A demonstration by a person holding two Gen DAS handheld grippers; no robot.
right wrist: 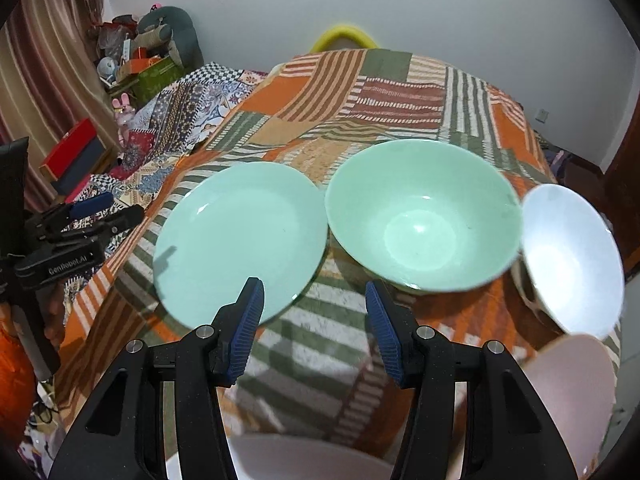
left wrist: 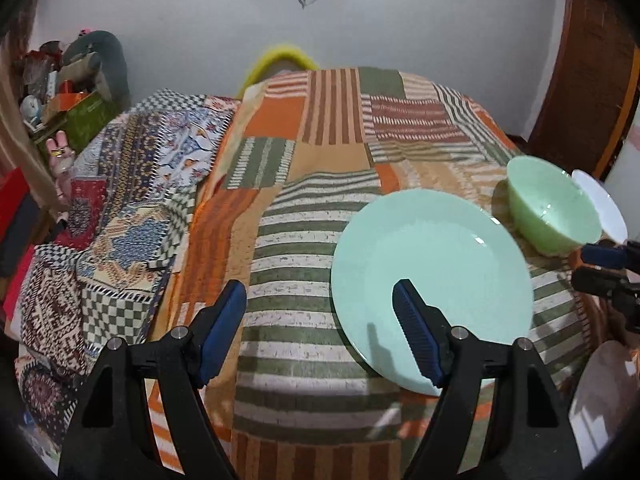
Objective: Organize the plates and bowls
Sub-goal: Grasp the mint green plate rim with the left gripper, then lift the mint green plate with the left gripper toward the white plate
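Note:
A mint-green plate (left wrist: 432, 276) (right wrist: 240, 240) lies on the patchwork cloth. To its right stands a green bowl (left wrist: 552, 208) (right wrist: 424, 212), then a white bowl (left wrist: 600, 204) (right wrist: 572, 256). My left gripper (left wrist: 320, 312) is open and empty, its right finger over the plate's near-left part. My right gripper (right wrist: 314, 312) is open and empty, just in front of the gap between plate and green bowl. A pink dish (right wrist: 572, 392) and a white dish (right wrist: 304, 460) sit at the near edge.
The cloth-covered table (left wrist: 312, 208) drops off at left to a patterned blanket (left wrist: 132, 184). Boxes and toys (right wrist: 140, 60) pile at the far left by a curtain. A wooden door (left wrist: 592, 80) stands at right.

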